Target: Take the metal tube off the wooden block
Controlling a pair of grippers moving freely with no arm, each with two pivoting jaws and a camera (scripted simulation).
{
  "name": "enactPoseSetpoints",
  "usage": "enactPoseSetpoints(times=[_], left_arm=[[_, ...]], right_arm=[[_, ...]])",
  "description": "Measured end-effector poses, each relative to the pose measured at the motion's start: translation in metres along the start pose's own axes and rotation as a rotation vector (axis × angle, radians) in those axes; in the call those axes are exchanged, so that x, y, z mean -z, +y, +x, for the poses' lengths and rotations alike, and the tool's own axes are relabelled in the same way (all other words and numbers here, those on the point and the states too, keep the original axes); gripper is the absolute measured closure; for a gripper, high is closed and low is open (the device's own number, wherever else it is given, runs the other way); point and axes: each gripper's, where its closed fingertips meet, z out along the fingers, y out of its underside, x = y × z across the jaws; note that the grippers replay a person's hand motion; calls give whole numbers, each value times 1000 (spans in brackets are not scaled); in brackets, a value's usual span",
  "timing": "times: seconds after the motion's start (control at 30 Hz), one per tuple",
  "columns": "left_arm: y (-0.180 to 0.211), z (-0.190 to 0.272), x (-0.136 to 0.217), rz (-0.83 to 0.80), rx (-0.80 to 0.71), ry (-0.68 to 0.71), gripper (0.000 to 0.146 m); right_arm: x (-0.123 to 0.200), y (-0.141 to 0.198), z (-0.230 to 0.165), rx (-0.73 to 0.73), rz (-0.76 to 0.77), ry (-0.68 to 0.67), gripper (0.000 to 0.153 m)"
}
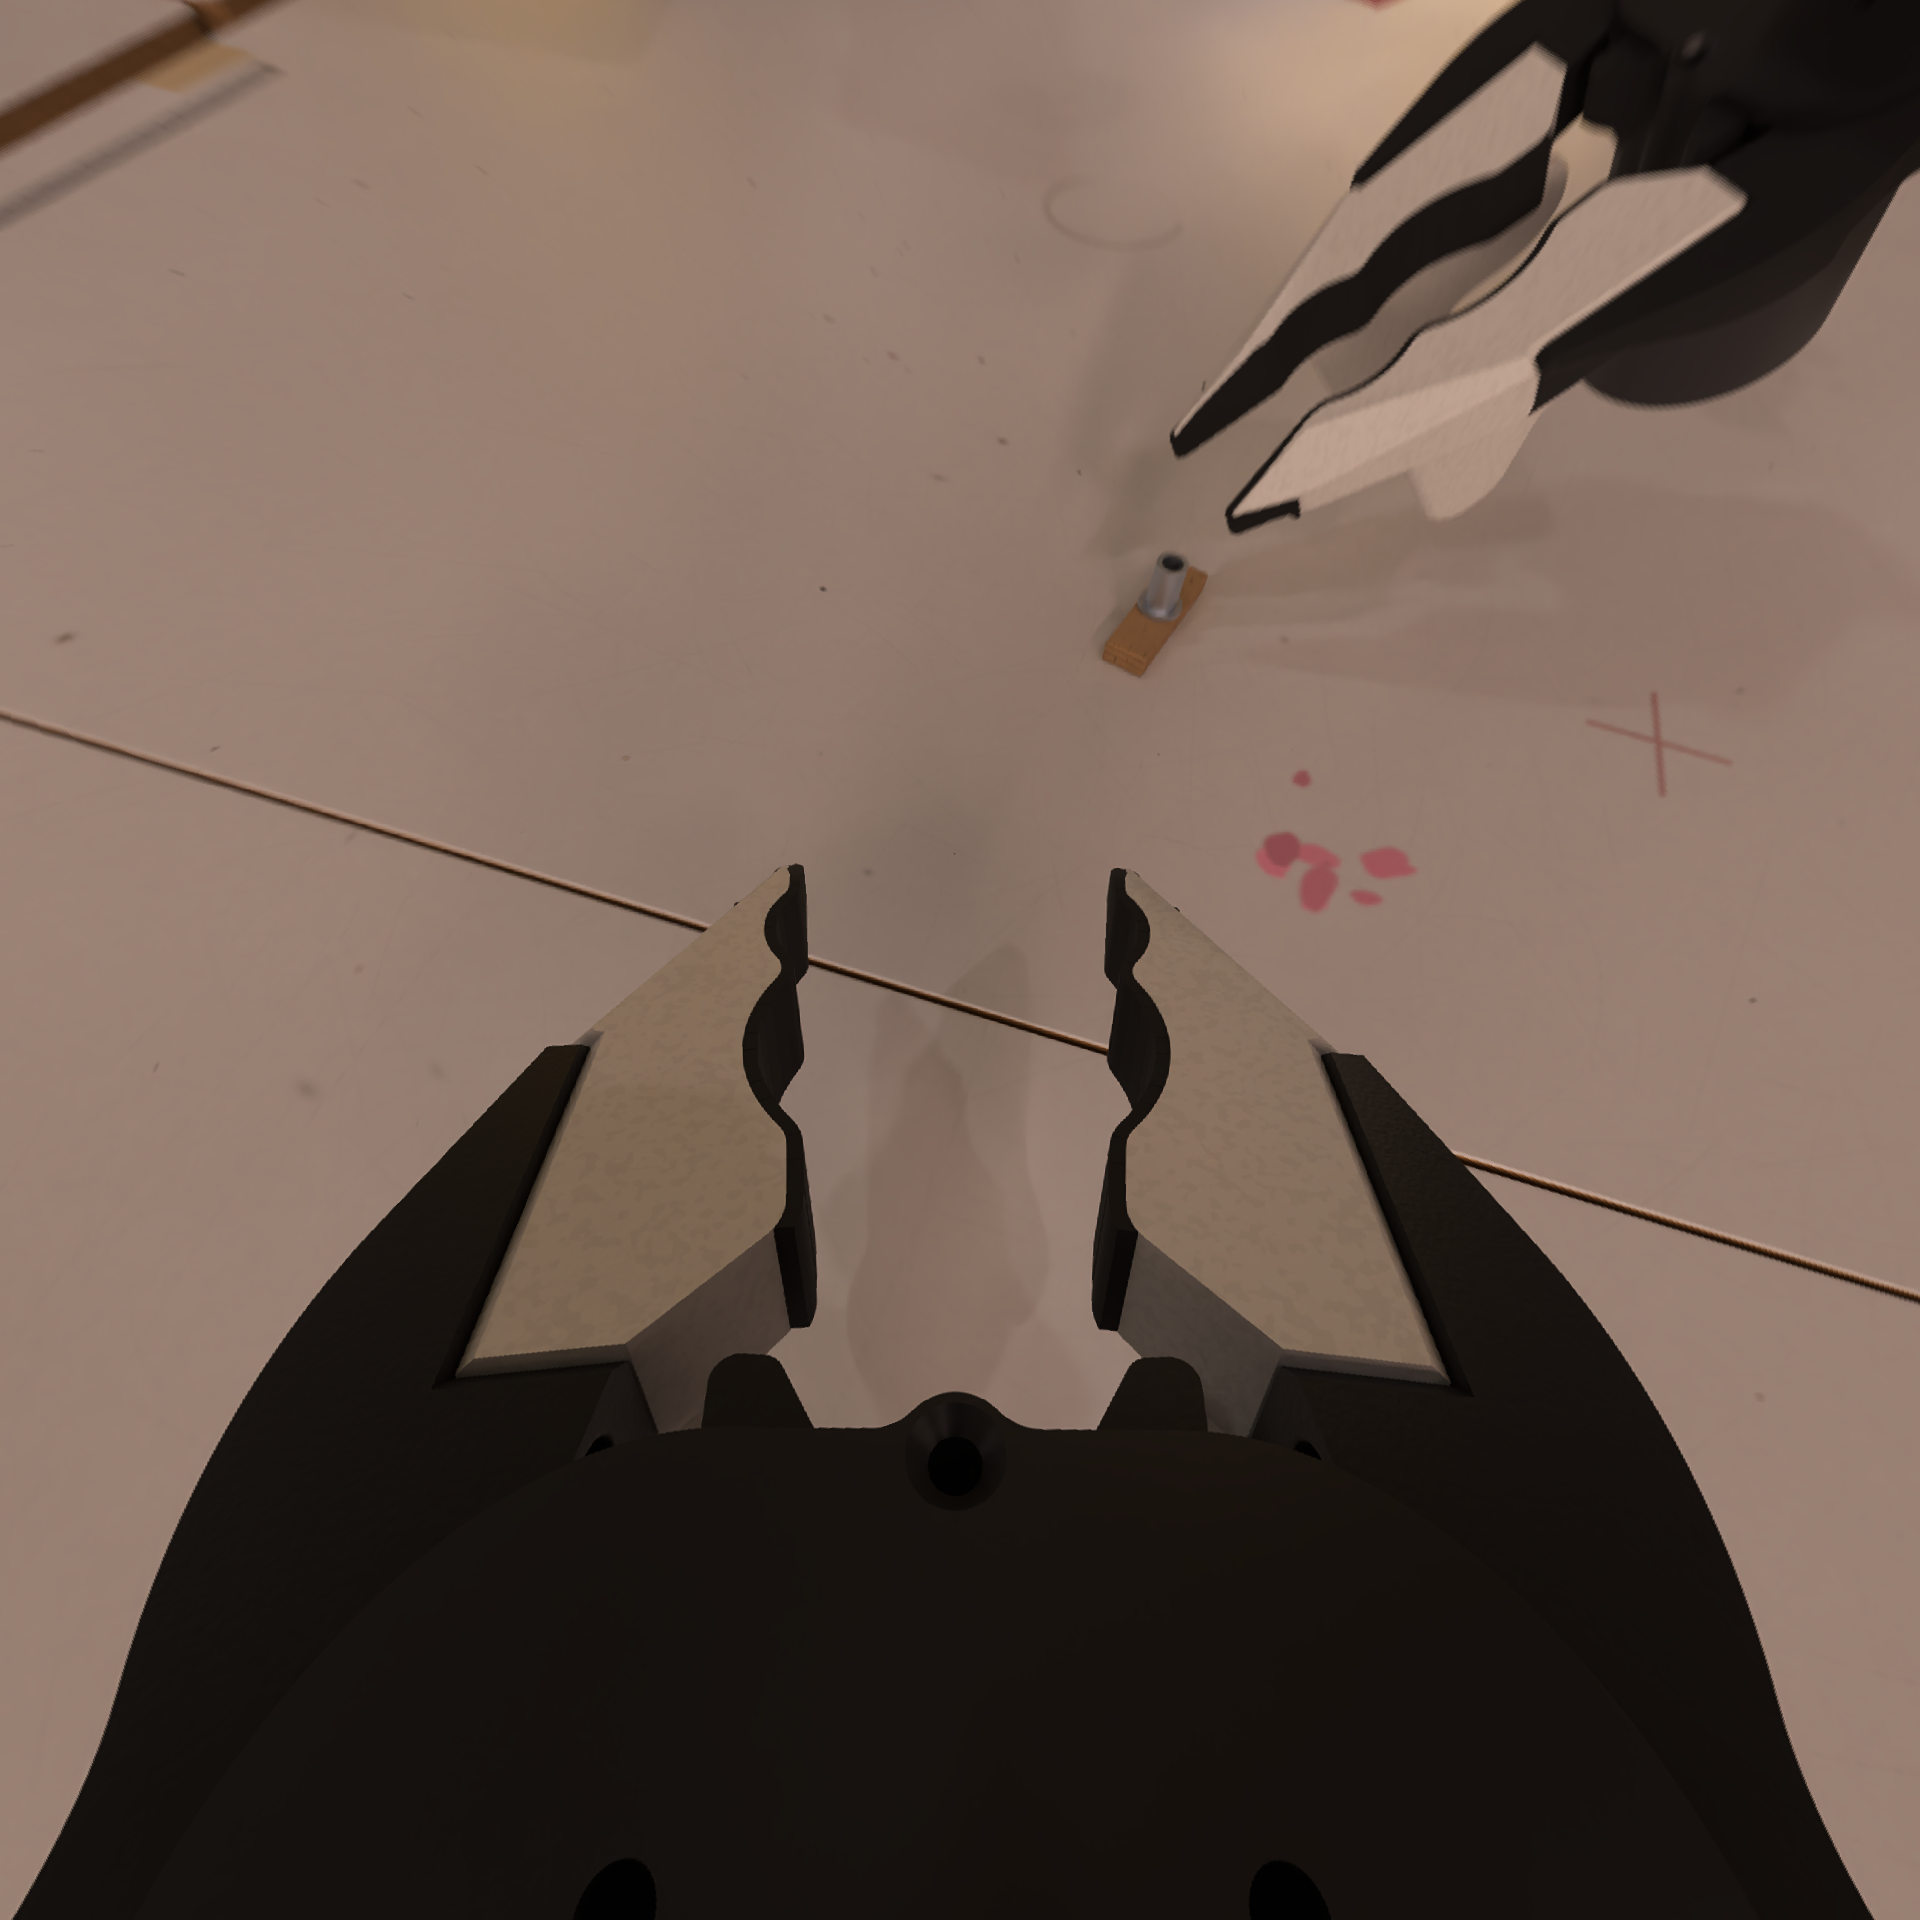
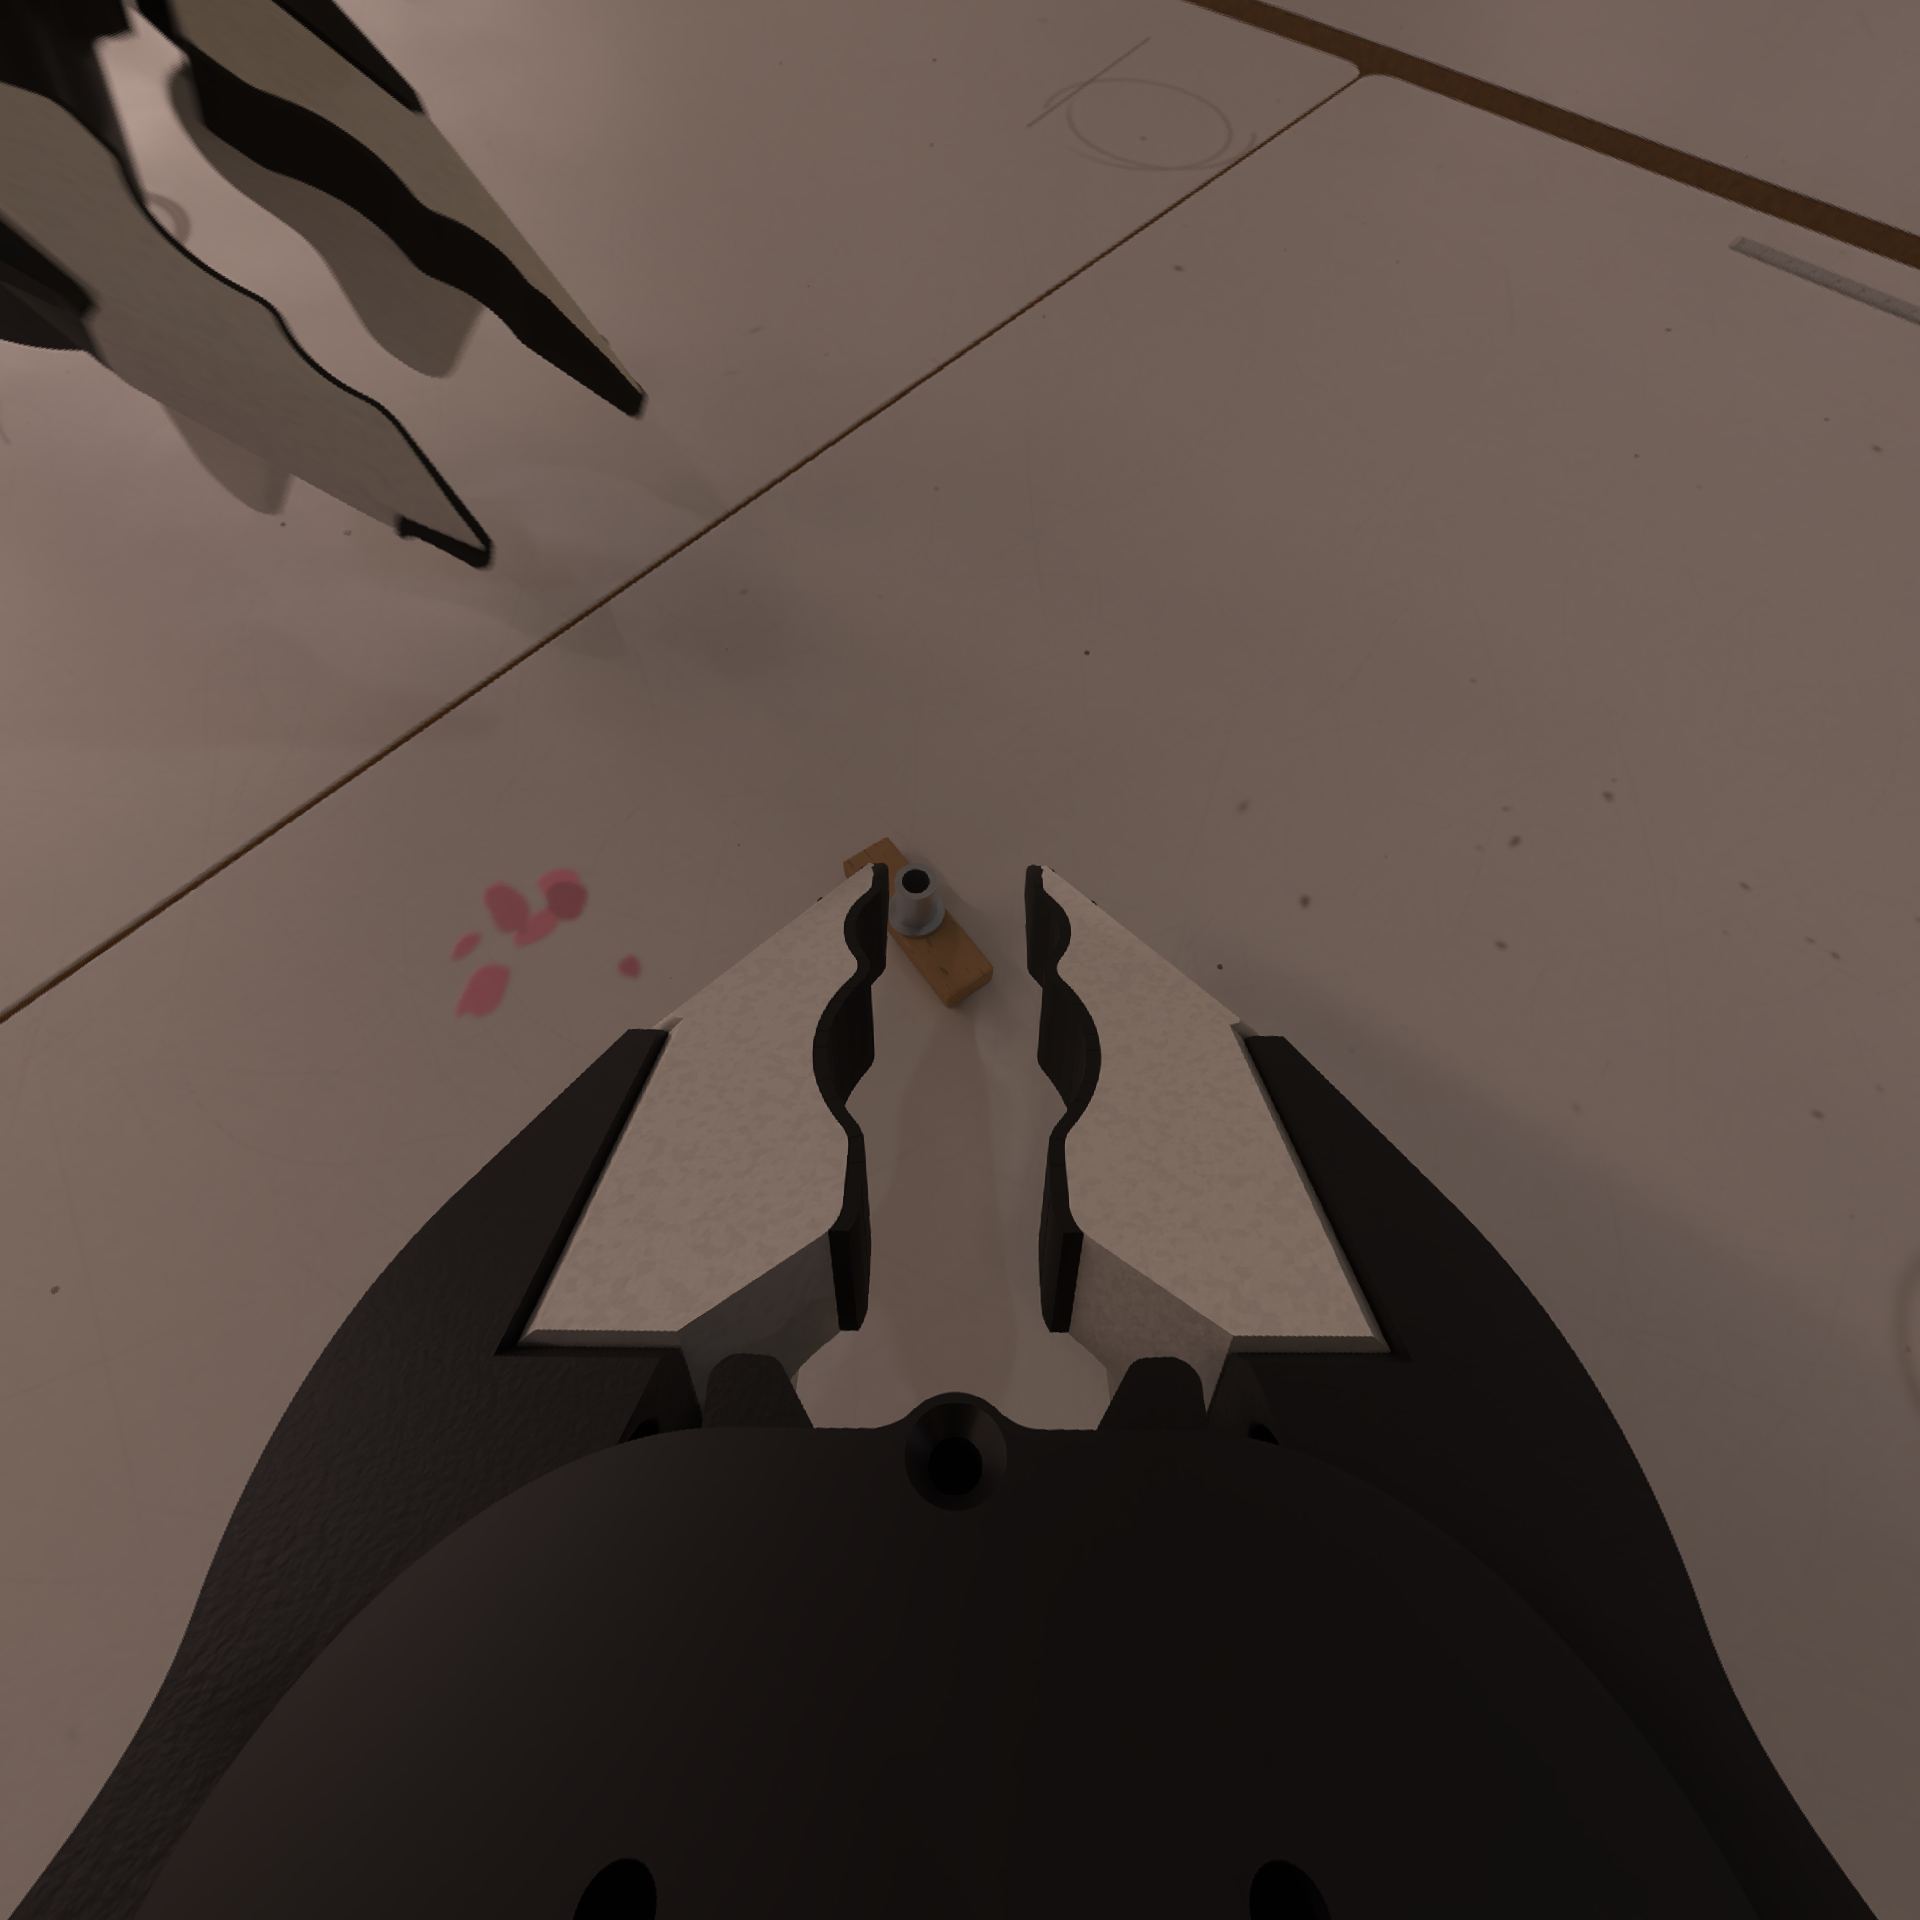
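A short metal tube (image 1: 1164, 587) stands upright on a small flat wooden block (image 1: 1138, 642) lying on the pale table. My right gripper (image 1: 1214, 481) is open and hovers just above and to the right of the tube, not touching it. In the right wrist view the tube (image 2: 916, 902) sits between my right gripper's (image 2: 956, 878) tips, close to the left finger, with the block (image 2: 954, 966) under it. My left gripper (image 1: 956, 883) is open and empty, well short of the block; it also shows in the right wrist view (image 2: 556, 476) at the upper left.
Pink stains (image 1: 1325, 868) and a red cross mark (image 1: 1659, 743) lie near the block. A thin seam (image 1: 520, 883) crosses the table. A faint drawn circle (image 1: 1112, 208), a metal ruler (image 2: 1818, 281) and a brown wooden strip (image 2: 1610, 135) lie farther off.
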Motion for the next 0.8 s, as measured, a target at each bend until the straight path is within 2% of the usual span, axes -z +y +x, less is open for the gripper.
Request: enactPoseSetpoints(times=[0.2, 0.8], left_arm=[[-4, -3, 23, 116, 1, -116, 88], [-5, -18, 26, 137, 42, -178, 92]], right_arm=[[-2, 3, -2, -1, -20, -6, 127], [-6, 8, -1, -3, -53, 0, 126]])
